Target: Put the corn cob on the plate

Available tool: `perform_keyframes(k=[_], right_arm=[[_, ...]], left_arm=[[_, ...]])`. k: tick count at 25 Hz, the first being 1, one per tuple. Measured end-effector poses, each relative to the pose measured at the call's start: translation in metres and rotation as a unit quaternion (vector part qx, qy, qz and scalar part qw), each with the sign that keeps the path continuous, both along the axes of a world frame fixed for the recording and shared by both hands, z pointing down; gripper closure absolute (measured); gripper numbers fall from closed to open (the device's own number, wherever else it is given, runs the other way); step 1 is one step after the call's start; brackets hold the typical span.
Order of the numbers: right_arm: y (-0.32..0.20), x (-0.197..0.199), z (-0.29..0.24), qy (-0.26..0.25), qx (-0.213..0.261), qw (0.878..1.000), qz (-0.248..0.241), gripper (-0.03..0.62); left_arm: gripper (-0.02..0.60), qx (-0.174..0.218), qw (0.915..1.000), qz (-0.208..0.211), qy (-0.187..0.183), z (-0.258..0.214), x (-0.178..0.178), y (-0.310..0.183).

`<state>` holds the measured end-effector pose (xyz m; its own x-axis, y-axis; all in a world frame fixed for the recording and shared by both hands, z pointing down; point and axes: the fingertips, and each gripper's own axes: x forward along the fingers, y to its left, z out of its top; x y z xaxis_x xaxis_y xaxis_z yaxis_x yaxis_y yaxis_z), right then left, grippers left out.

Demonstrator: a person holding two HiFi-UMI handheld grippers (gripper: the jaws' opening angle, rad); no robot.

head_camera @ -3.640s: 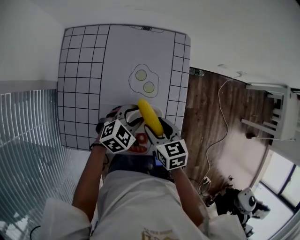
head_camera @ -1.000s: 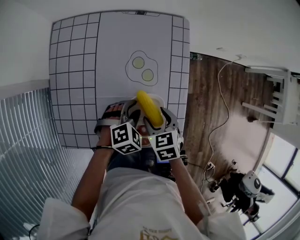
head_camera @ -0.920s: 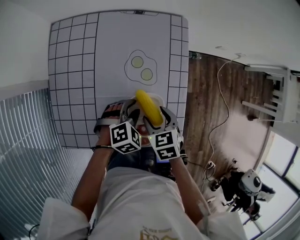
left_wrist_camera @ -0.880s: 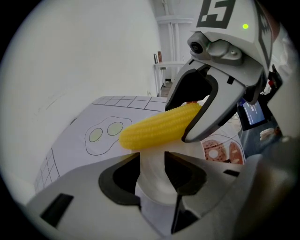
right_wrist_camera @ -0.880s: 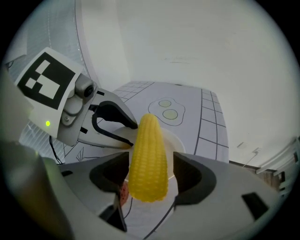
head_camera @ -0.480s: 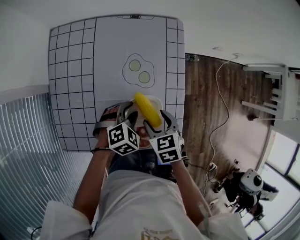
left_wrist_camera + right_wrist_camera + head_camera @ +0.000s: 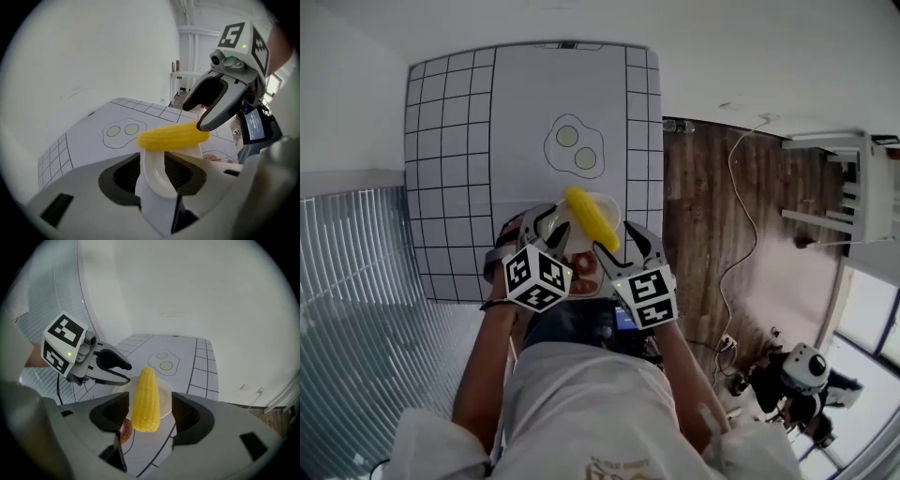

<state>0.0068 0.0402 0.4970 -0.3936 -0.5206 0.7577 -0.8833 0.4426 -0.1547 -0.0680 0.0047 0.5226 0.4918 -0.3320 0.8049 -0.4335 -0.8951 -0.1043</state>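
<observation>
Gripping the corn cob point(image 7: 145, 397) by its near end in my right gripper point(image 7: 149, 412), I am hanging it lengthwise just above the plate point(image 7: 165, 403), whose near rim my left gripper point(image 7: 152, 174) is pinching.

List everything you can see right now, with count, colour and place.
corn: 1, yellow, in the right gripper, over the plate
plate: 1, white, rim in the left gripper
mat: 1, white with black grid, ahead of both grippers
egg drawing: 1, outline with two pale yolks, mid-mat
red print: 1, on the mat by the plate
floor: dark wood, right of the mat
left gripper: shut on plate
right gripper: shut on corn
</observation>
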Motion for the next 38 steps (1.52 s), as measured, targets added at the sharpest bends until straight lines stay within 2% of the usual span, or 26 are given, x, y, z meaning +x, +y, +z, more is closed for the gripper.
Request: perform_keyframes(k=[4,6,7,9,11,13,15,17,20,23,24,27,34,38], right_arm=[[0.003,0.003,-0.02,-0.045,0.026,0.999,0.008,0.31],[0.009,0.003,-0.033,-0.075,0.043,0.996,0.01,0.401],[0.01,0.004,-0.042,-0.09,0.058,0.994,0.01,0.441],[0.013,0.007,-0.06,-0.109,0.091,0.99,0.009,0.564],[0.018,0.012,-0.075,-0.116,0.115,0.986,0.006,0.586],[0.025,0.017,-0.089,-0.12,0.139,0.983,0.001,0.586],[0.032,0.02,-0.107,-0.132,0.168,0.977,-0.007,0.586],[0.037,0.025,-0.131,-0.155,0.198,0.968,-0.008,0.588],[0.044,0.039,-0.165,-0.149,0.256,0.955,0.009,0.588],[0.055,0.048,-0.207,-0.174,0.337,0.925,0.023,0.588],[0.057,0.051,-0.216,-0.177,0.35,0.92,0.025,0.587],[0.06,0.054,-0.229,-0.151,0.356,0.922,0.022,0.588],[0.059,0.054,-0.243,-0.148,0.371,0.917,0.004,0.588],[0.063,0.047,-0.246,-0.167,0.366,0.916,-0.005,0.588]], left_arm=[[0.414,0.005,0.9979,-0.045,0.046,-0.024,0.002,0.005],[0.416,0.007,0.9924,-0.077,0.096,-0.044,0.003,0.009],[0.417,0.006,0.9864,-0.101,0.13,-0.057,0.002,0.011],[0.445,0.009,0.969,-0.151,0.196,-0.085,-0.004,0.011],[0.514,0.027,0.9484,-0.197,0.247,-0.112,-0.017,0.012],[0.539,0.066,0.926,-0.234,0.289,-0.139,-0.032,0.016],[0.56,0.114,0.9067,-0.256,0.315,-0.167,-0.043,0.022],[0.572,0.152,0.8955,-0.263,0.326,-0.192,-0.047,0.03],[0.572,0.196,0.8861,-0.257,0.332,-0.223,-0.044,0.045],[0.572,0.224,0.8744,-0.261,0.342,-0.246,-0.042,0.061],[0.572,0.231,0.8716,-0.262,0.344,-0.251,-0.041,0.065],[0.572,0.251,0.869,-0.256,0.341,-0.264,-0.035,0.077],[0.572,0.275,0.8614,-0.256,0.341,-0.281,-0.035,0.095],[0.572,0.298,0.8504,-0.27,0.34,-0.29,-0.042,0.099]])
